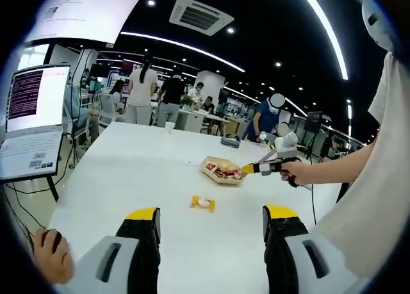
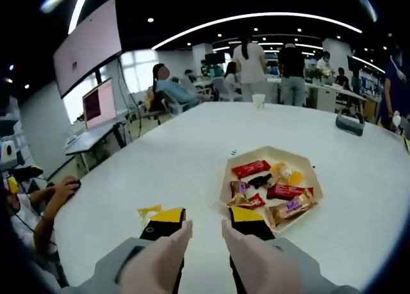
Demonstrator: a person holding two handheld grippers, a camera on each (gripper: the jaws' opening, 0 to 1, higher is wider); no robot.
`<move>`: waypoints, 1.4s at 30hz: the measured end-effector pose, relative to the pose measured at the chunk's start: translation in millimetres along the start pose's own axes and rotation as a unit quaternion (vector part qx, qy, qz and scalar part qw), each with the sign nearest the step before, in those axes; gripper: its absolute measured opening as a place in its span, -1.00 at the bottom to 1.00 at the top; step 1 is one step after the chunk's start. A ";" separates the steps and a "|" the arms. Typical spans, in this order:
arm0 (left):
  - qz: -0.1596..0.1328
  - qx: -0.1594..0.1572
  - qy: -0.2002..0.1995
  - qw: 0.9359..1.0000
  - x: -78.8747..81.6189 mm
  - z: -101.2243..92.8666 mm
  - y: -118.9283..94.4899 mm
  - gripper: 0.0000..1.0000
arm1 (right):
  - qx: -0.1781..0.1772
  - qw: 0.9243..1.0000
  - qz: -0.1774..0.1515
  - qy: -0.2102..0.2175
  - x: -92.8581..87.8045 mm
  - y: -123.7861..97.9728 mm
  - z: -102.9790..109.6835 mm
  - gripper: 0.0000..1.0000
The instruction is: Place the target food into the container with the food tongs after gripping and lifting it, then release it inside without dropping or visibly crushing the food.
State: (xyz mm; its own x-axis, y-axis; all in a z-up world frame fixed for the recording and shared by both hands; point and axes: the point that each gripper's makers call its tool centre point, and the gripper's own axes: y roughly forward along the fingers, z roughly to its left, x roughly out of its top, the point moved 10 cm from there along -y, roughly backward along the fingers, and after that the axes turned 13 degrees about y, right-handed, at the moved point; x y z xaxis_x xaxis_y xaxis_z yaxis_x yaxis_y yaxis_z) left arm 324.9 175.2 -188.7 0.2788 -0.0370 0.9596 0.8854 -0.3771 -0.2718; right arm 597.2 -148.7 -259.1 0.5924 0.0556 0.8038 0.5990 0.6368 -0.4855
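A large white round table (image 1: 147, 166) is seen in an open office, with people standing and sitting at desks far behind it. On the table, near its middle, a pale hexagonal shallow tray (image 1: 214, 174) is set, and wrapped snacks in red, dark and orange-gold wrappers (image 2: 272, 190) are held inside it. A single small yellow-wrapped snack (image 1: 202, 203) is seen lying flat on the bare tabletop, nearer than the tray and apart from it; in the right gripper view the same wrapper (image 2: 148, 211) is partly hidden behind the left jaw tip.

The left gripper (image 1: 210, 217), grey with black jaws and yellow tips, is held above the near edge of the table with its jaws spread wide and nothing between them. The right gripper (image 2: 205, 218) is pointed toward the near side of the tray; its yellow-tipped jaws are parted with a clear gap, and nothing is gripped. In the left gripper view, it (image 1: 251, 168) is seen from the side, held in a person's hand (image 1: 296, 172), its tip just beside the tray's right edge.

A white paper cup (image 2: 258, 101) and a dark grey device (image 2: 350, 122) are placed at the far side of the table. A lit monitor (image 1: 37, 98) is seen at the left.
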 end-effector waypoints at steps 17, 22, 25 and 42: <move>-0.035 0.004 -0.008 0.999 22.3 -16.4 9.2 0.29 | 0.050 0.999 0.011 -0.014 -21.1 -0.4 27.6 -0.47; -0.020 0.005 -0.002 1.000 18.6 -21.0 11.8 0.29 | 0.071 0.997 0.017 -0.012 -21.3 1.4 32.1 -0.46; -0.015 0.000 0.005 1.000 14.5 -27.3 12.0 0.29 | 0.079 0.996 0.027 -0.022 -26.5 3.0 35.6 -0.46; -0.020 0.020 -0.019 0.999 -0.3 -14.8 5.8 0.28 | 0.090 0.994 0.050 -0.038 -19.3 23.9 49.2 -0.44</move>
State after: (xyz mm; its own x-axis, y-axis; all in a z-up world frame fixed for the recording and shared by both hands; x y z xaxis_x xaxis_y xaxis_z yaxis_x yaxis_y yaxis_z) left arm 324.5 159.3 -189.5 0.2560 0.0137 0.9666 0.9102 -0.3402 -0.2362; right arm 573.5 -96.7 -269.3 0.5975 0.1802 0.7813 0.4278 0.7525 -0.5007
